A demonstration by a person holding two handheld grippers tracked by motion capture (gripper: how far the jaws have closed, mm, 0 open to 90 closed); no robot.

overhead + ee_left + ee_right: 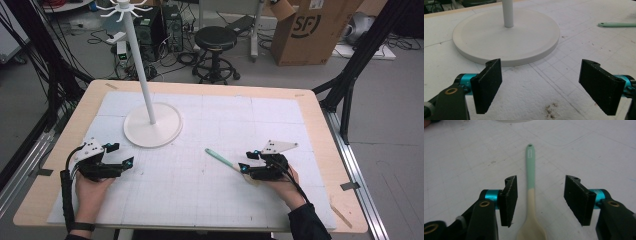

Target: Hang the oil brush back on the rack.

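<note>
On the white gridded counter, the right tongs stand released astride the mint-handled, cream-bowled spoon lying flat, ready to clench on it, I judge, while the left tongs wait released near the white round-based stand.

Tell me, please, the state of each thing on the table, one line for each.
Mint-green and cream wooden spoon: lying flat, between the right gripper's fingers, not gripped.
White round-based hook stand: upright, nothing hung.
Left gripper: open, holding nothing.
Right gripper: open.
</note>
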